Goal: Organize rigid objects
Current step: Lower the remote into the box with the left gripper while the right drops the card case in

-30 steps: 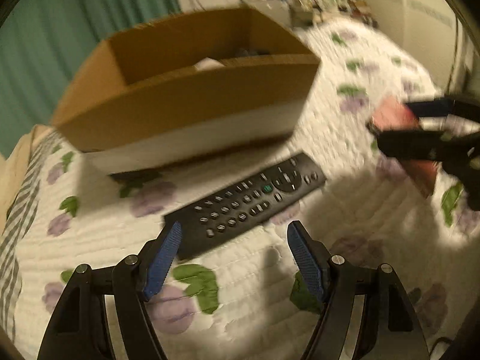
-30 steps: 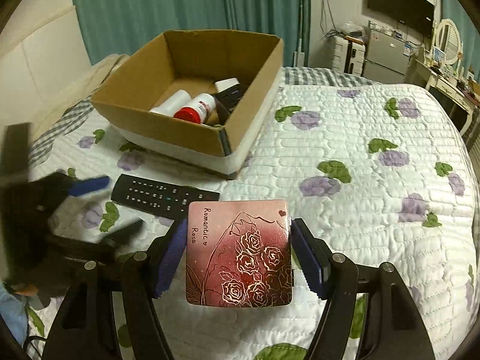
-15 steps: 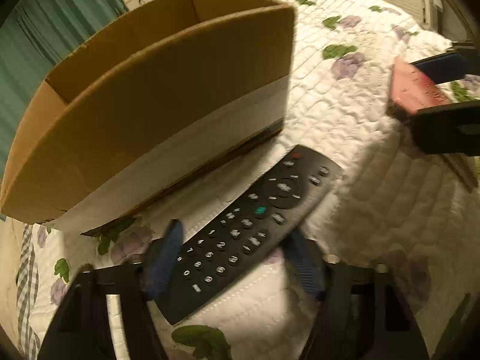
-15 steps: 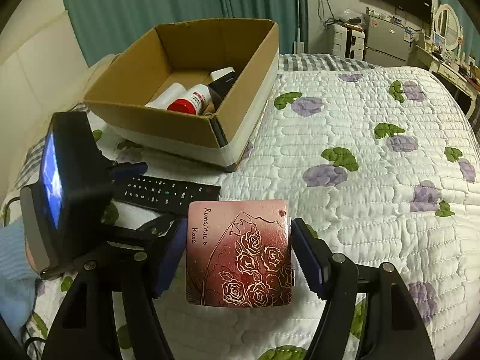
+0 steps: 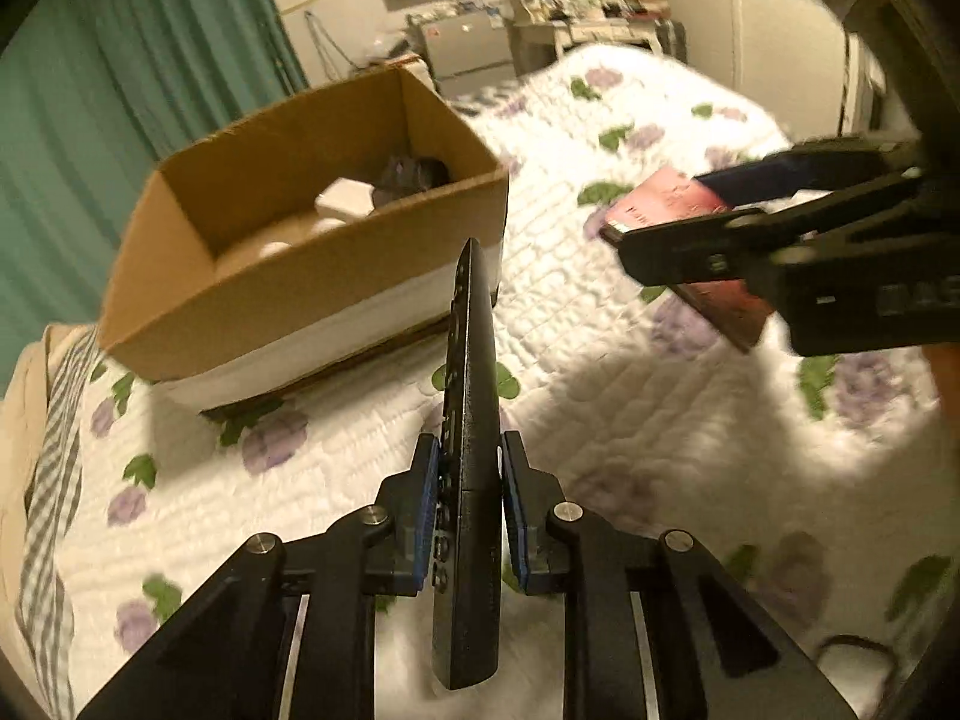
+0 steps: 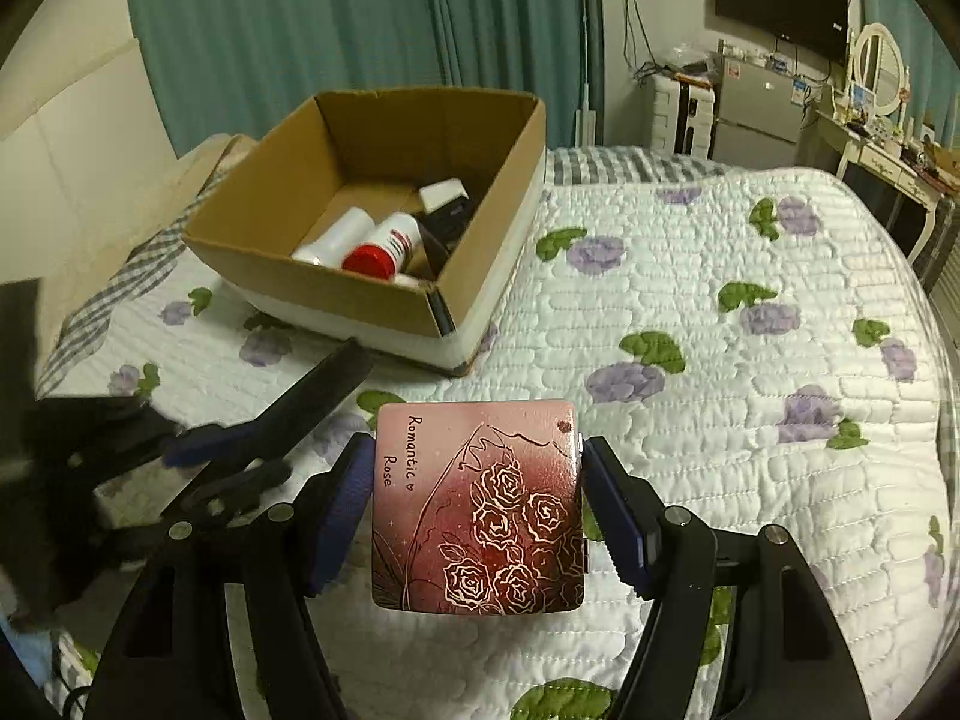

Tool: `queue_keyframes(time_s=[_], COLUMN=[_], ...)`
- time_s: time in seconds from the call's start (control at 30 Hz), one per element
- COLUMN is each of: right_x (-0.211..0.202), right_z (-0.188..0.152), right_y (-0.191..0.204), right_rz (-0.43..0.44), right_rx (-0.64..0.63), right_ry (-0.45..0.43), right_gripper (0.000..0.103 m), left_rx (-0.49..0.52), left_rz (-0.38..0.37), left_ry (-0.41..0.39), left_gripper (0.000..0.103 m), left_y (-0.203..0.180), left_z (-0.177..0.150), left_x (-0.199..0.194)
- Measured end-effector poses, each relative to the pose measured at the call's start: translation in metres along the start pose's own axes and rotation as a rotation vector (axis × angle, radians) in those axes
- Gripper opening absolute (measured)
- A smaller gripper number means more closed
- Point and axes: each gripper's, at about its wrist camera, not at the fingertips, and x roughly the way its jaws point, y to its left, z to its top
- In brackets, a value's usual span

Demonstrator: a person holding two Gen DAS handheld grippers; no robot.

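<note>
My left gripper (image 5: pixel 471 495) is shut on a black remote control (image 5: pixel 471 420), held on edge above the quilt and pointing at the cardboard box (image 5: pixel 300 276). My right gripper (image 6: pixel 477 504) is shut on a pink tin (image 6: pixel 477 504) printed with roses and "Romantic Rose", held flat above the bed. The tin also shows in the left wrist view (image 5: pixel 678 204), to the right of the box. The box (image 6: pixel 384 294) holds a red-capped white bottle (image 6: pixel 384 246), another white bottle (image 6: pixel 336 237) and dark items. The left gripper with the remote (image 6: pixel 312 390) shows at the left of the right wrist view.
The box stands on a white quilted bedspread (image 6: pixel 690 312) with purple flowers. Teal curtains (image 6: pixel 360 18) hang behind. A TV (image 6: pixel 780 0), cabinets and a dressing table stand by the far wall. A padded headboard (image 6: pixel 72 138) lies to the left.
My left gripper has closed on the remote, lifted it off the quilt and turned it on edge. The right gripper keeps hold of the tin and has barely moved.
</note>
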Motion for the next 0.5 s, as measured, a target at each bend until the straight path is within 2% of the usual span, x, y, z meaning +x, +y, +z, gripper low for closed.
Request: queue_keyframes(time_s=[0.3,0.43,0.5], right_x=[-0.04,-0.054,-0.06], right_z=[0.01,0.02,0.028], right_y=[0.006,0.01,0.013], right_rz=[-0.033,-0.035,-0.039], right_rx=[-0.016,-0.03,-0.046], right_ry=[-0.078,-0.113,-0.132], right_gripper=[0.069,0.069,0.069], left_rx=[-0.188,-0.255,-0.281], left_rz=[-0.01,-0.027,-0.013], left_ry=[-0.087,-0.134,-0.163], left_gripper=[0.02,0.02,0.02], left_y=[0.023,0.034,0.044], left_z=[-0.001,0.007,0.015], left_x=[-0.052,-0.07,-0.079])
